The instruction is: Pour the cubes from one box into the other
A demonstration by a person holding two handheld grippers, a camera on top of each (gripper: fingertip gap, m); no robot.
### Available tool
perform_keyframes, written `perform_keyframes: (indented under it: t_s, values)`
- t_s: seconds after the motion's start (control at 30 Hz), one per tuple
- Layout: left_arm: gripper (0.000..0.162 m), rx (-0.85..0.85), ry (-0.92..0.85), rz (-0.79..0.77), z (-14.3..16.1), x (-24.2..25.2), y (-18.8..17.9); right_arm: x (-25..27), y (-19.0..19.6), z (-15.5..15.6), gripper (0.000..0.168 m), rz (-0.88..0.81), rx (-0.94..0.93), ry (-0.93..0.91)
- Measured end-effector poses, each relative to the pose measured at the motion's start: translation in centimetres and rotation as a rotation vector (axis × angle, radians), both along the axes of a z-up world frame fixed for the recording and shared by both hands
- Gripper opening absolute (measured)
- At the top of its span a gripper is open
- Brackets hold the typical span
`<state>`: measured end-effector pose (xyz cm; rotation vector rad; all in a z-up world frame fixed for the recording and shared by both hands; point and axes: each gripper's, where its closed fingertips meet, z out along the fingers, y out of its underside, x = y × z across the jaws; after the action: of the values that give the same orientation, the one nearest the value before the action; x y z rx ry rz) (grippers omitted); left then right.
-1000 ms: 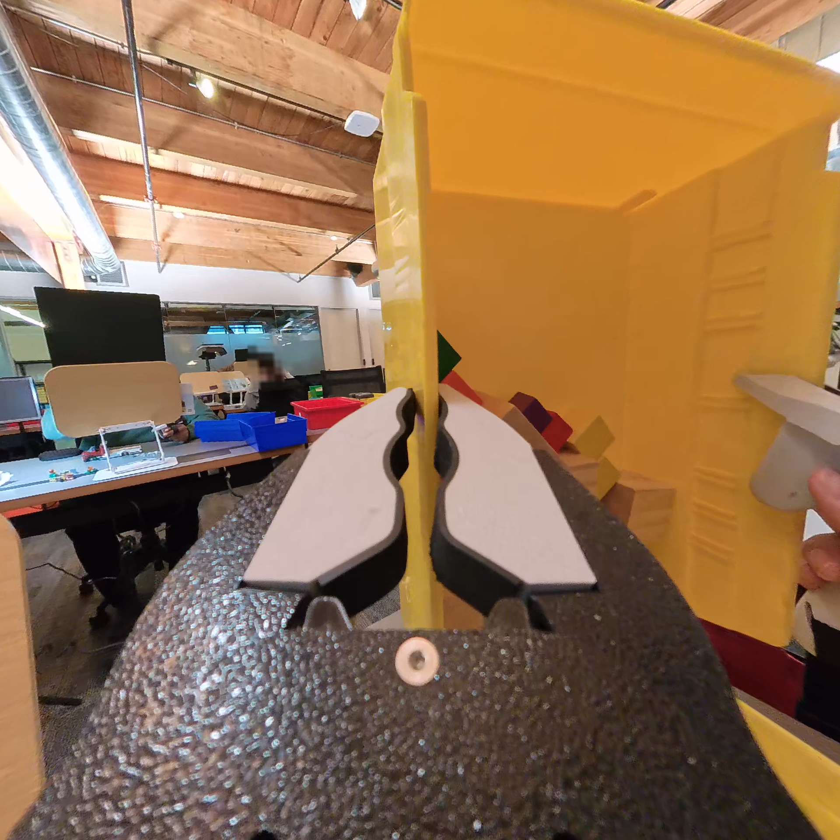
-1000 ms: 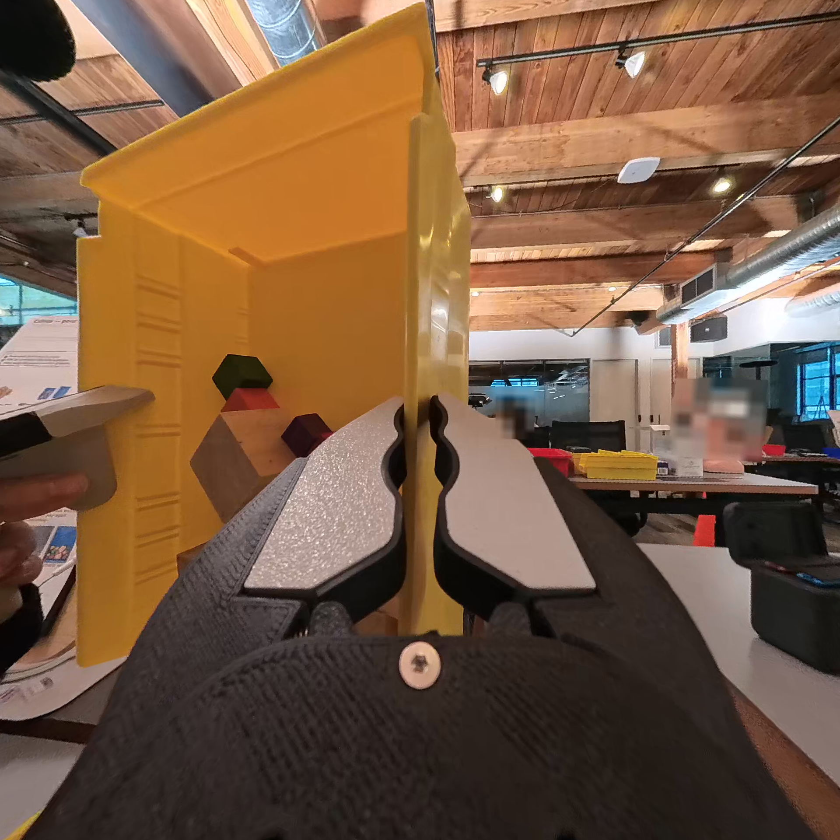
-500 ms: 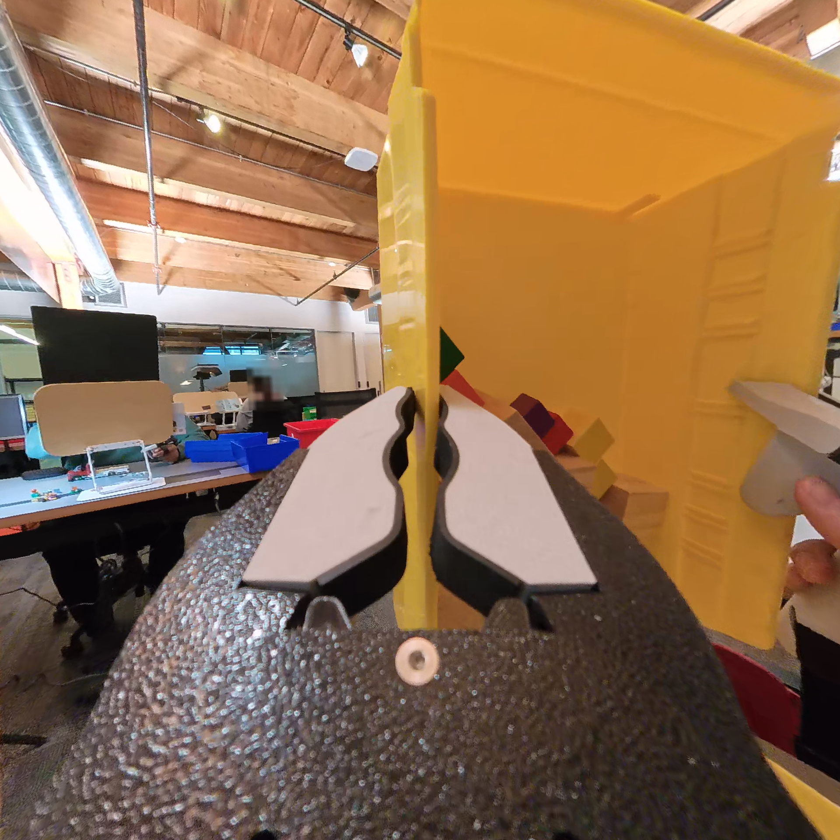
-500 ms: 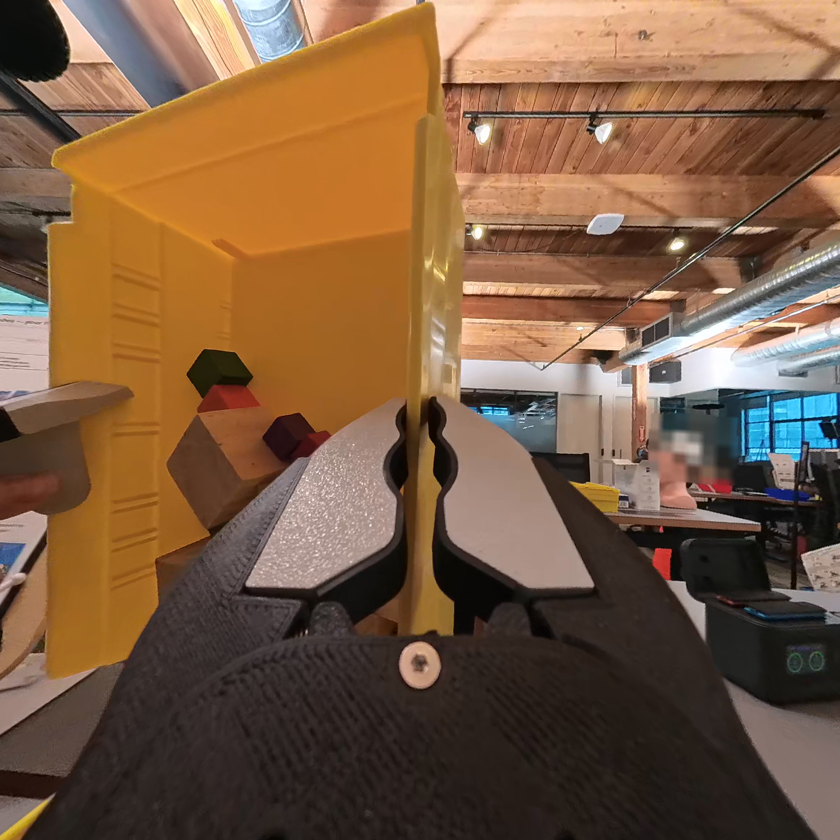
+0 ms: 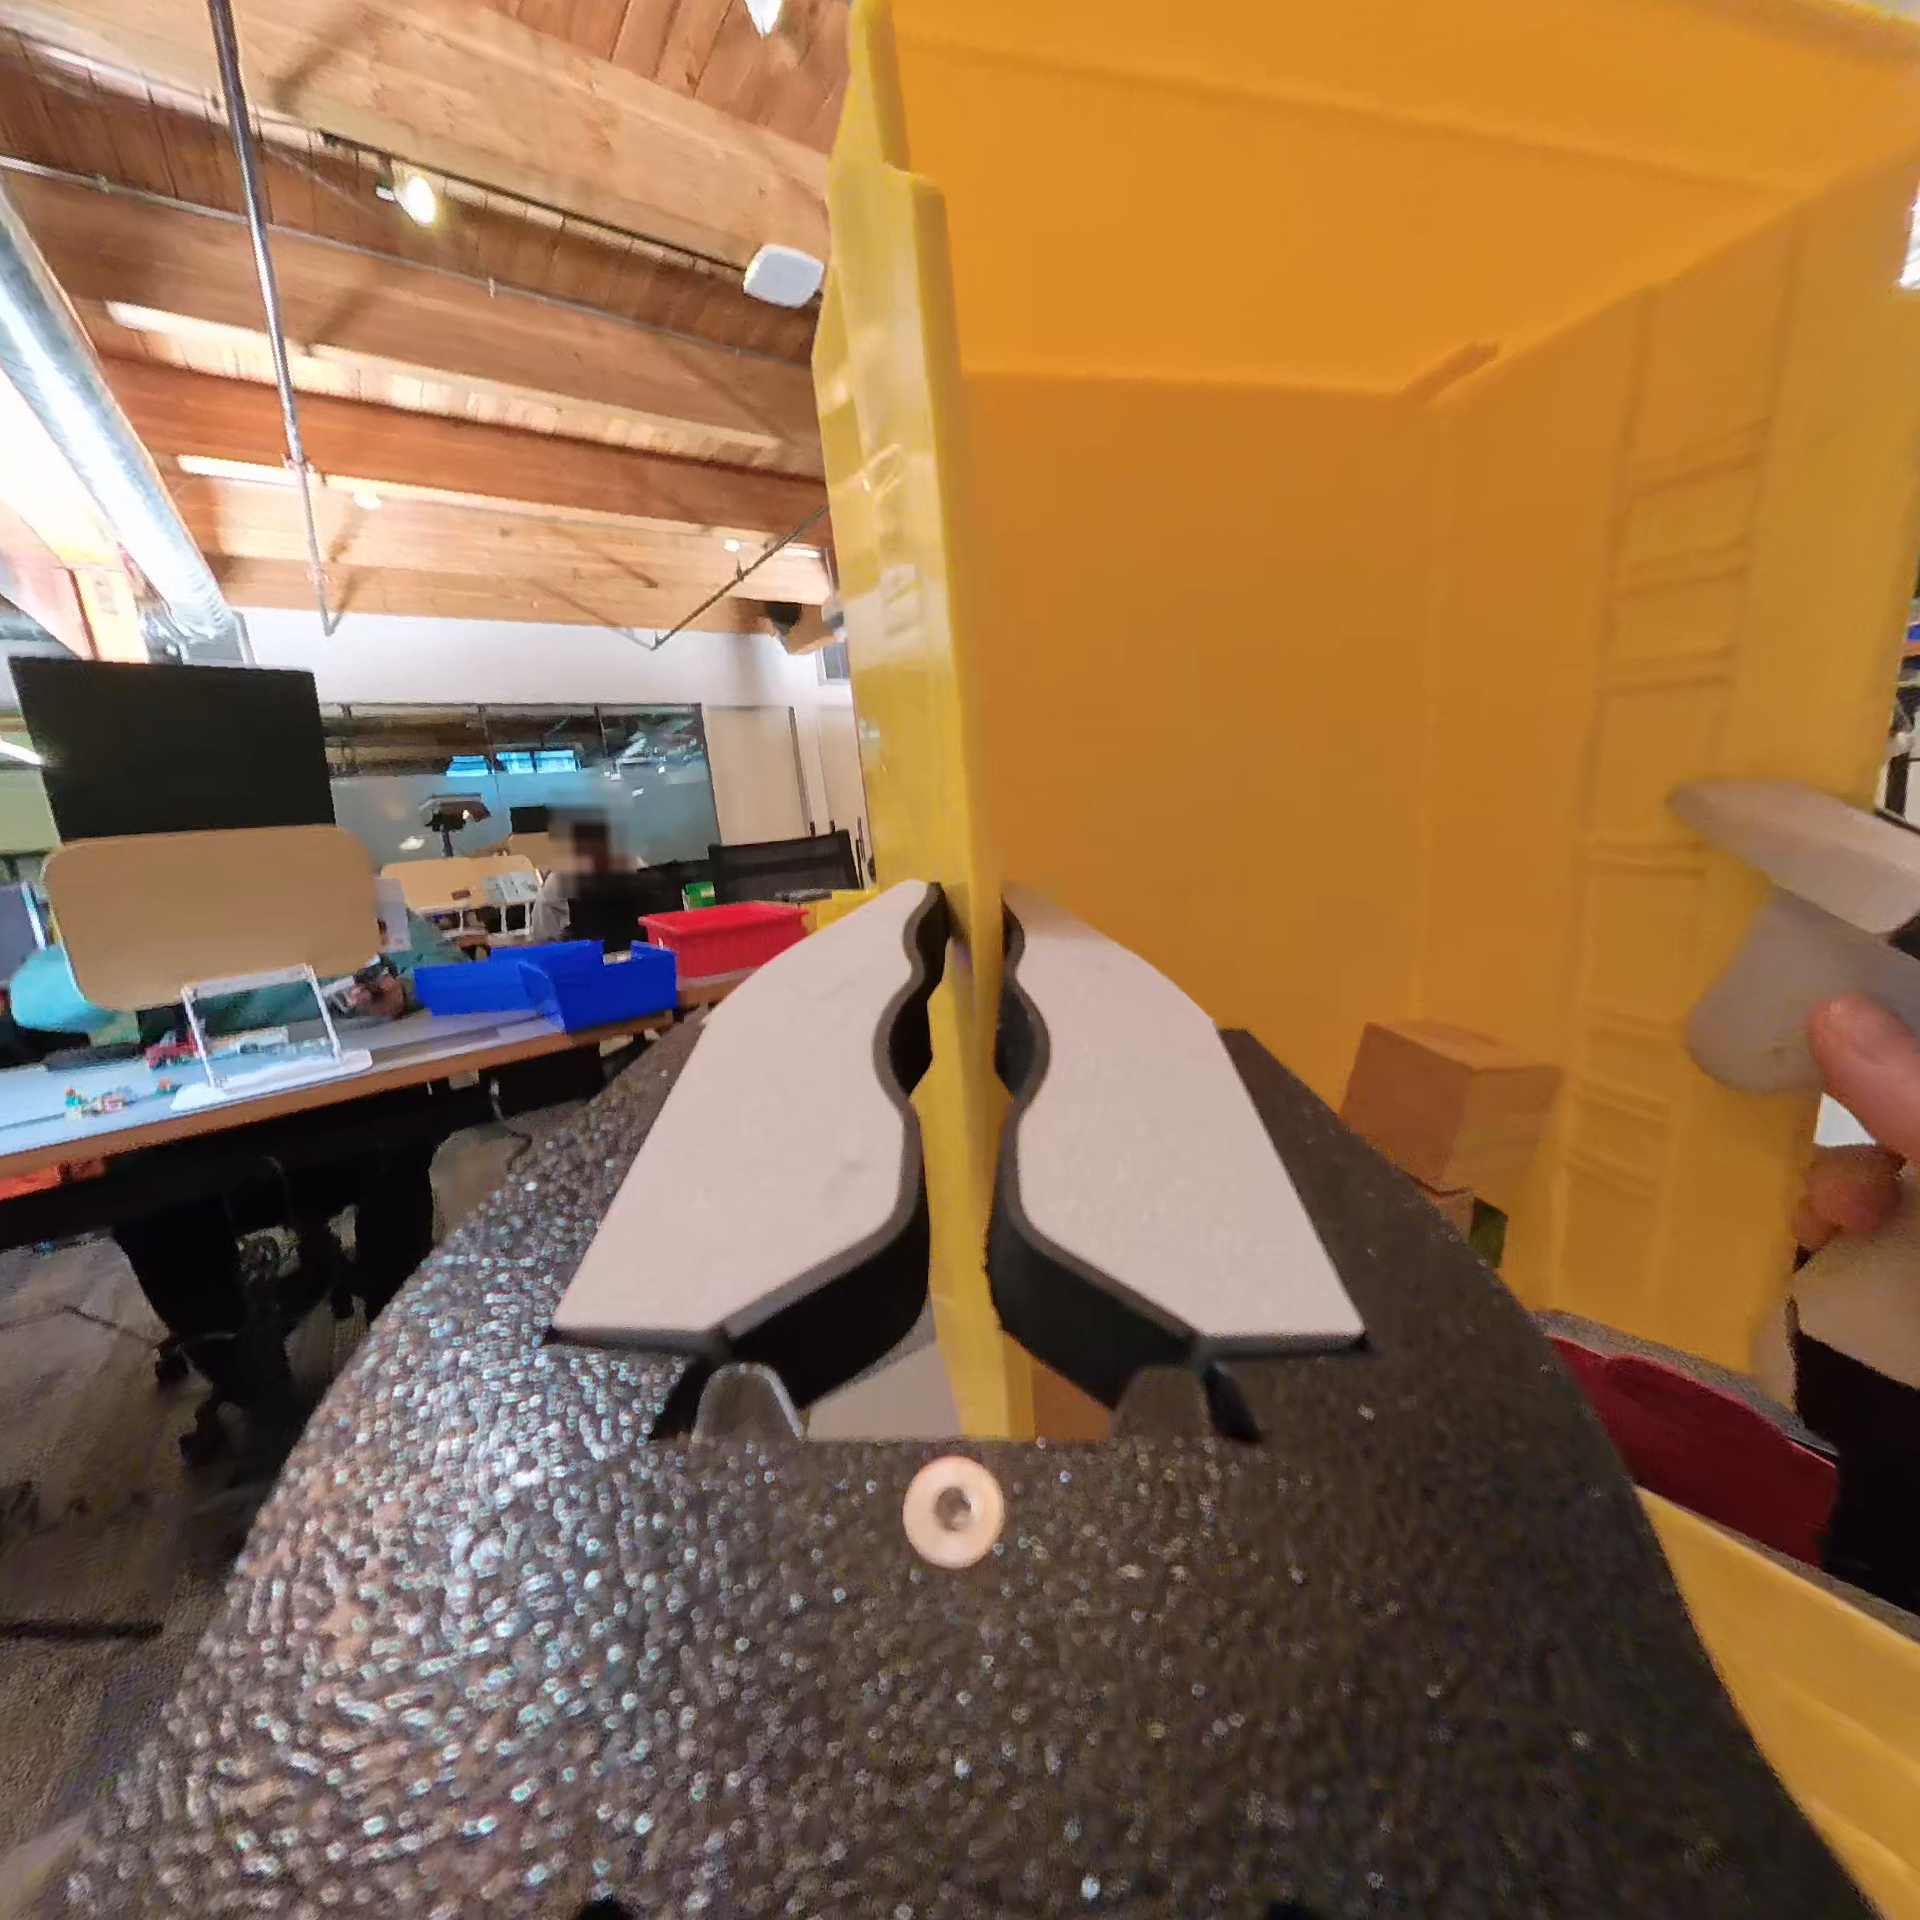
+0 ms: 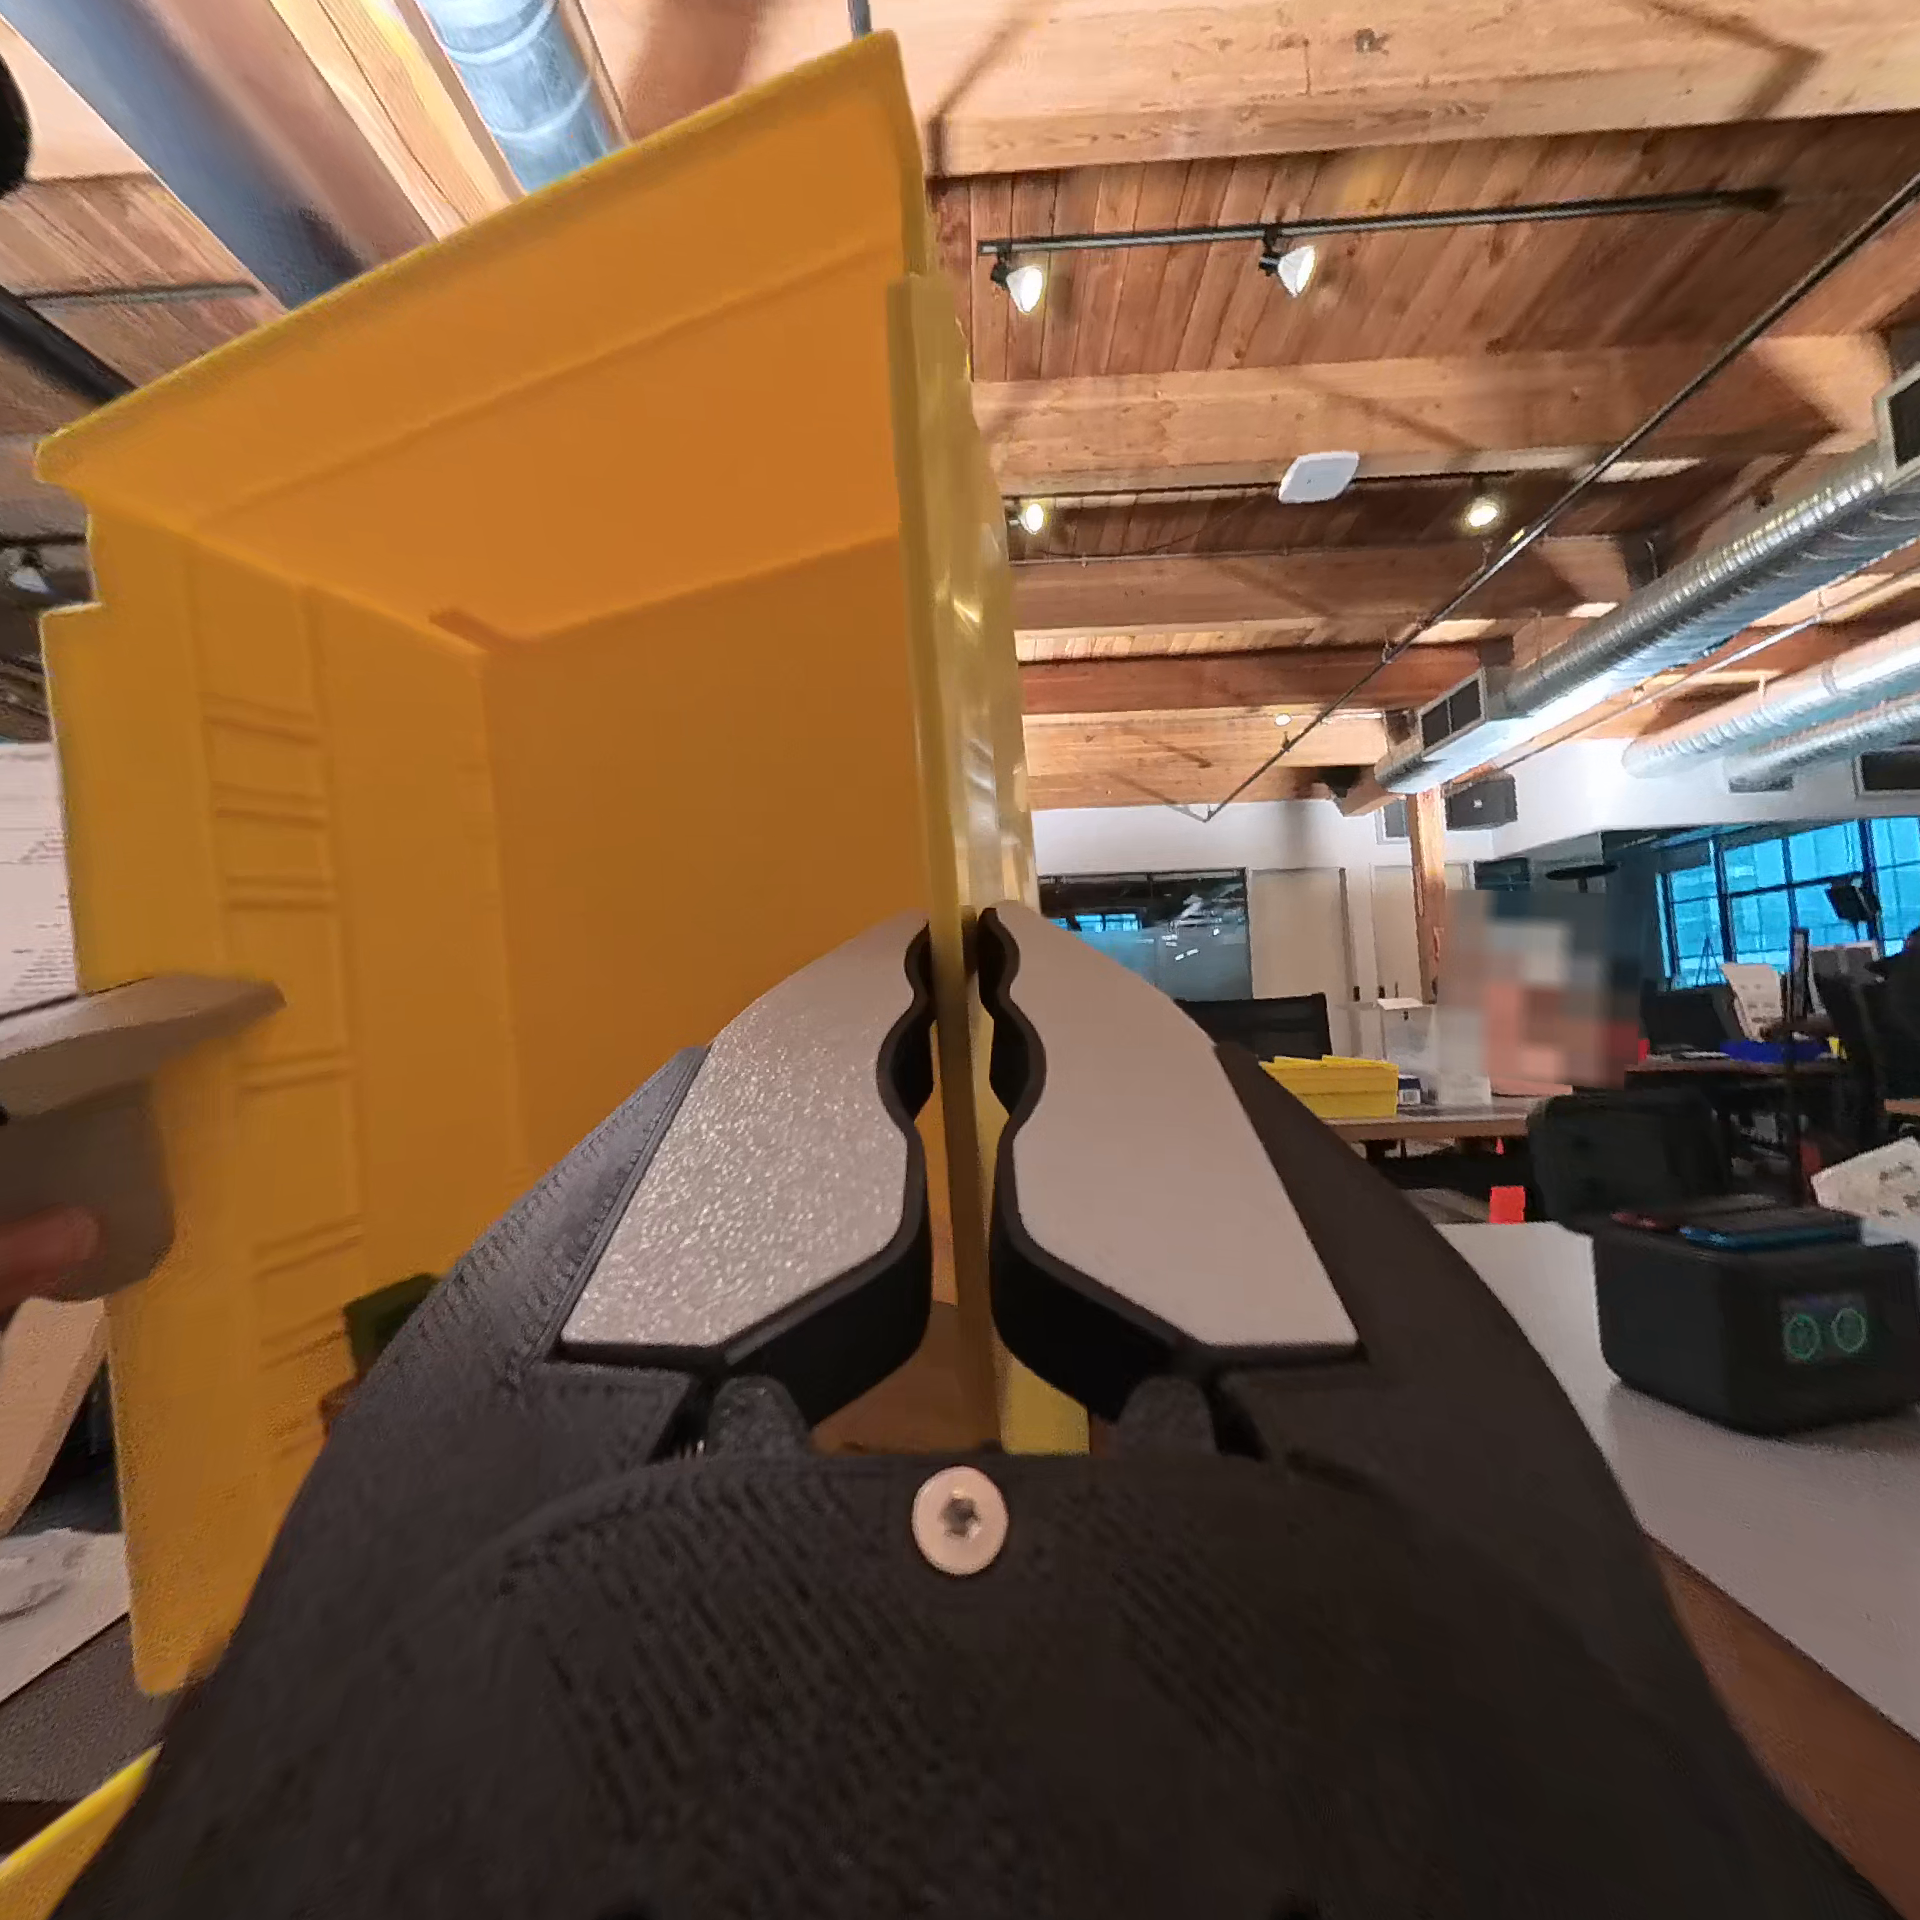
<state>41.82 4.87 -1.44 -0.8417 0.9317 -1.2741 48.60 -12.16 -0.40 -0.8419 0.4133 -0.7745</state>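
Left gripper (image 5: 971,920): clamped tight on one side wall of the yellow box (image 5: 1226,644). Right gripper (image 6: 953,914): pinched shut on the opposite wall. Box: held aloft between both, tipped on end, long axis upright, open side facing the cameras. Wooden cube (image 5: 1444,1101): low inside. Beyond: red box (image 5: 1704,1439) below.

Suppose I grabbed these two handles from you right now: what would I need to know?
Left gripper: fingers shut on one side wall of the yellow box.
Right gripper: shut on the opposite wall.
The box is tipped steeply, its opening facing the cameras.
A wooden cube and a green one sit at its lower edge; most of the inside is bare.
Below, a yellow edge, maybe the other box.
Left: finish pouring, set it down.
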Motion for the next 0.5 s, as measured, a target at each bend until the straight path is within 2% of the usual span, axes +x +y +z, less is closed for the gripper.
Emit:
perform_keyframes:
  t_s: [0.2, 0.5]
  values:
    - [0.006, -0.049, 0.034, 0.008, -2.2, 0.2, 0.9, 0.3, 0.8, -1.6, 0.007, 0.047, -0.042, 0.023]
    - [0.007, -0.066, 0.007, -0.022, -2.1, -0.6, 0.6, -0.3, 0.7, -1.6, 0.006, 0.049, -0.012, 0.016]
